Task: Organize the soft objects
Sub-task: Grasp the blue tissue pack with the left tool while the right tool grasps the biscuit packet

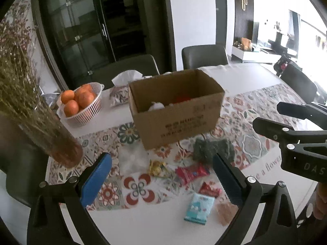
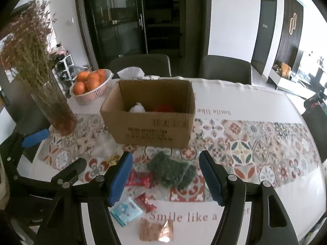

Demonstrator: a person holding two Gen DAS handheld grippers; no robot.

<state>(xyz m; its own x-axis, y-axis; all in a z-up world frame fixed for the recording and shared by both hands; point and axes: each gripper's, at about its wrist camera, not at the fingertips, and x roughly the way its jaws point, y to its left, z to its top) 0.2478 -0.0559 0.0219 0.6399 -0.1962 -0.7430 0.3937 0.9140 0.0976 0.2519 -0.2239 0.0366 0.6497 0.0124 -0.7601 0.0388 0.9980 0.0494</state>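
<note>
An open cardboard box (image 1: 175, 120) (image 2: 151, 126) stands mid-table, holding a white soft item (image 2: 137, 108) and something red (image 2: 164, 108). In front of it lie a dark green knitted cloth (image 1: 212, 149) (image 2: 170, 170), a clear white bag (image 1: 132, 159), a yellow item (image 1: 156, 168), a red packet (image 1: 192, 173) (image 2: 139, 179), a smaller red packet (image 2: 146, 202), a light blue pack (image 1: 198, 209) (image 2: 125, 210) and a brownish pouch (image 2: 156, 230). My left gripper (image 1: 161, 175) is open and empty above these. My right gripper (image 2: 165, 175) is open, hovering over the green cloth.
A vase of dried flowers (image 1: 40, 126) (image 2: 53, 106) stands at the left. A white basket of oranges (image 1: 81, 104) (image 2: 92, 85) and a tissue pack (image 1: 122, 87) sit behind the box. Chairs (image 2: 224, 69) line the far edge of the table.
</note>
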